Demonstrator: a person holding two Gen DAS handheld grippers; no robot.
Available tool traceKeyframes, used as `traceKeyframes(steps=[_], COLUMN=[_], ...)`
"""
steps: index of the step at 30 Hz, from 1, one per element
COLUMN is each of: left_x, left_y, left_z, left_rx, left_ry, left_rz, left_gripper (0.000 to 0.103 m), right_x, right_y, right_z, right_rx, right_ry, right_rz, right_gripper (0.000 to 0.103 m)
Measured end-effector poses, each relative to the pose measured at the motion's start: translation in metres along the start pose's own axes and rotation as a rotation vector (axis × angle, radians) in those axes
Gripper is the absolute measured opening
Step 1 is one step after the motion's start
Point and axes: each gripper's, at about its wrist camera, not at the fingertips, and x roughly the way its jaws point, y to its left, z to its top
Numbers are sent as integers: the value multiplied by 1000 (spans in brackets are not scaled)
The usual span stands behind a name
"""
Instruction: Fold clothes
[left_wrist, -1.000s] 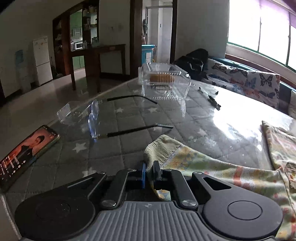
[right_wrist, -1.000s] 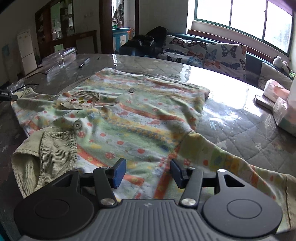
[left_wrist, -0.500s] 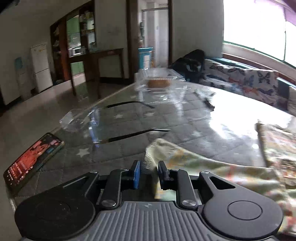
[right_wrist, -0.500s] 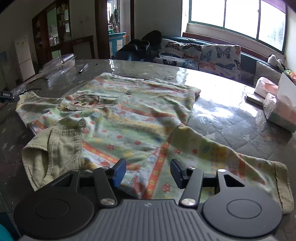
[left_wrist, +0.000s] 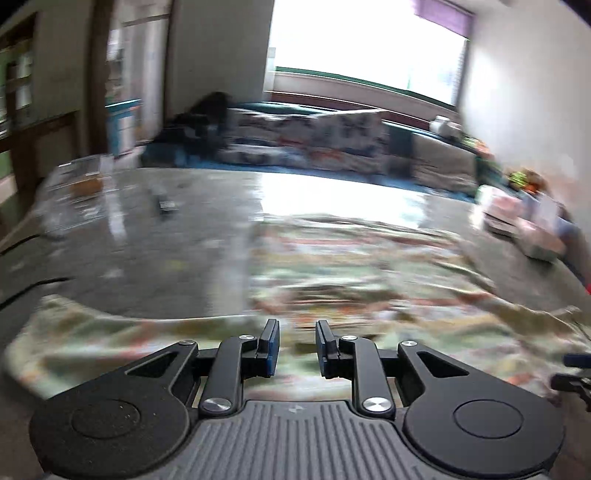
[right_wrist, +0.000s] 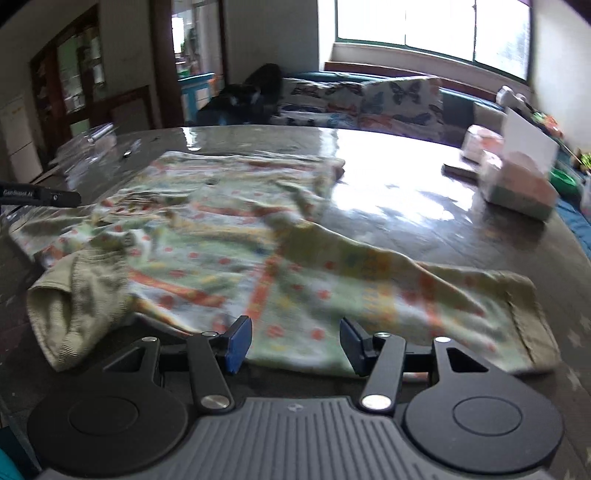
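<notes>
A: Garment location?
B: Shirt (right_wrist: 236, 236) lies spread flat on the table (right_wrist: 424, 206) (left view blurred).
A: Tool state?
B: Left tool (left_wrist: 295, 345) partly open, holding nothing; right tool (right_wrist: 295, 341) wide open, holding nothing, at the shirt's near edge.

A glossy table (right_wrist: 388, 192) with a quilted, star-patterned surface is seen. A patterned garment (right_wrist: 236, 236) is spread flat across it. A tissue pack (right_wrist: 517, 184) is set near the right edge, a clear plastic container (right_wrist: 88, 142) at the far left.
</notes>
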Motion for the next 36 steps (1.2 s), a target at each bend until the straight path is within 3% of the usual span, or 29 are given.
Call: traceKeyframes(steps=[4,10,15,19,26,29,30,31,36], left_x=[19,31,28,23,22,24,25,26,32], left_y=[-37,-61,-61,-64,-80,-89,-93,-97,-118], left_z=[-7,-19,-17,-12,-8,-9,-10,-11,-16], left_rx=[70,157,166,170,199,219,226,234,274], left_ry=[41,87,84,70,65,72,74,77,91], left_rz=[-67,-92,-89,-96,-132,-150,-159,-168,-212], left_gripper=[23,27,28,29,34,35,36,36,36], right_x=[-2,-15,-19,-11,-15,-17,-18,-18,-30], right_y=[-19,-50,-94,-128,-143,-143,-142,-143,-142], right_z=[-8,-10,-8,-15,-31,-32,-33,-31,-21], right_rx=[31,84,160,225,307,332,341,358,378], right_ry=[16,-13,-65,-42,-53,-69,-74,-79,-138], right_rz=[-35,-94,-248,-353,-328,-328,-328,-317,-301], right_gripper=[54,54,54,54,50,35,21,16,10])
